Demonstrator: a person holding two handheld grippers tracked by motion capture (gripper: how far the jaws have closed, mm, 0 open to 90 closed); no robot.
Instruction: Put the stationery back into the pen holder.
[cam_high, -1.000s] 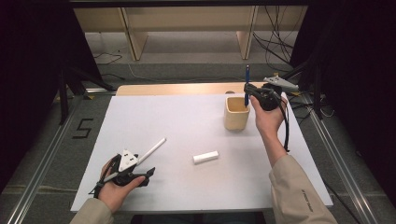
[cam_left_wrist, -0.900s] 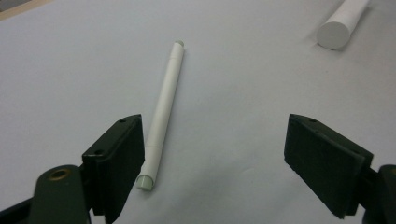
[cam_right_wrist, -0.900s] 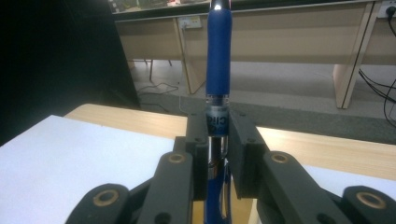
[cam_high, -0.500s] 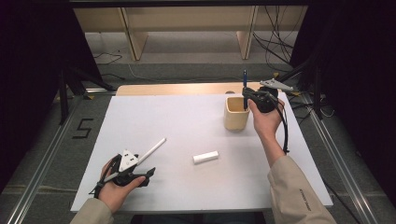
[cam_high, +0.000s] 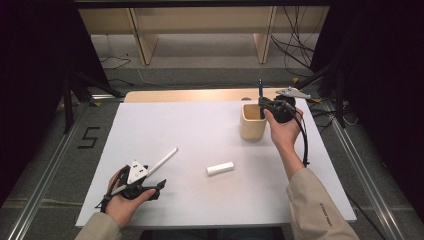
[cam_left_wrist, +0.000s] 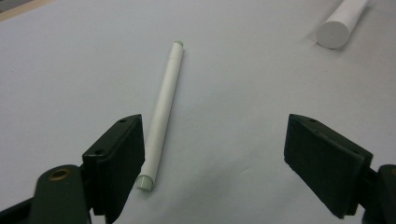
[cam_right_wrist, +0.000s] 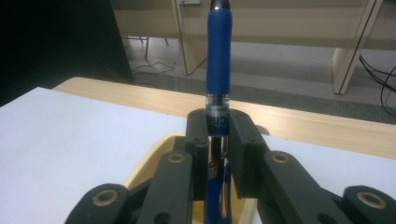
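Up close, right gripper (cam_right_wrist: 217, 140) clamped on upright blue pen (cam_right_wrist: 218, 56); left gripper (cam_left_wrist: 229, 158) agape beside white pen (cam_left_wrist: 163, 112).

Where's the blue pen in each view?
High view: blue pen upright in the right gripper, over the cup.
Right gripper view: centre, clamped upright, cup rim below.
Left gripper view: not in it.
Shared landmark: the cup.

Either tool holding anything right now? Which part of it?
The right tool is shut on the blue pen, gripping its clear mid-barrel section, upright over the wooden cup. The left tool is open, holding nothing; the white pen lies between its jaws.
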